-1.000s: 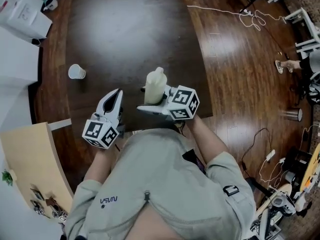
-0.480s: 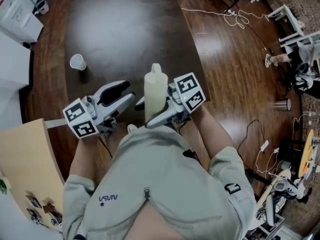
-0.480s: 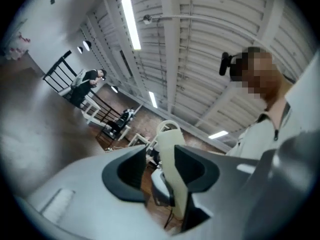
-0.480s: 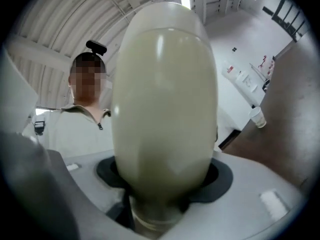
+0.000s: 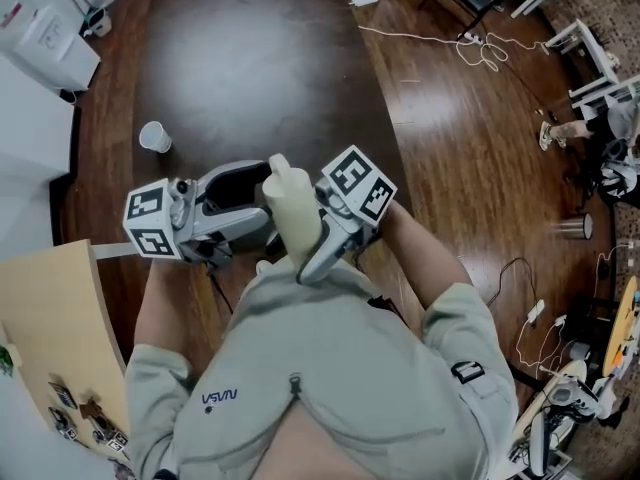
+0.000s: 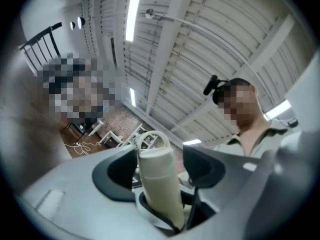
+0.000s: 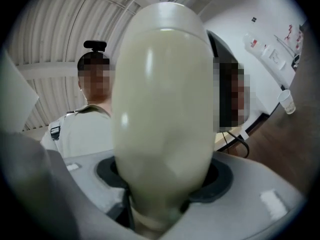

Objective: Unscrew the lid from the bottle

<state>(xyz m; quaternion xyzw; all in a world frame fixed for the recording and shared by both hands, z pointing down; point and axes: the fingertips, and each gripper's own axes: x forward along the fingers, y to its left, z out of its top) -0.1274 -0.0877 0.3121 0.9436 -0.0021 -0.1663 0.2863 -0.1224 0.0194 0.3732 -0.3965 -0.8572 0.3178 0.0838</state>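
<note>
cream bottle (image 5: 292, 213), white cup (image 5: 154, 137), dark brown table (image 5: 250, 58), beige shirt (image 5: 320, 368)

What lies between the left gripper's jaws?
The top end of the cream plastic bottle, seen in the left gripper view. The jaws of the left gripper have just been opening; one pad stands clear of it.

Cream plastic bottle (image 5: 292, 218) is up off the bench (image 5: 250, 58), tilted, body clamped in the right hand-held gripper (image 7: 164, 178). Matching pale lid (image 5: 278, 166) sits on its narrow top.
</note>
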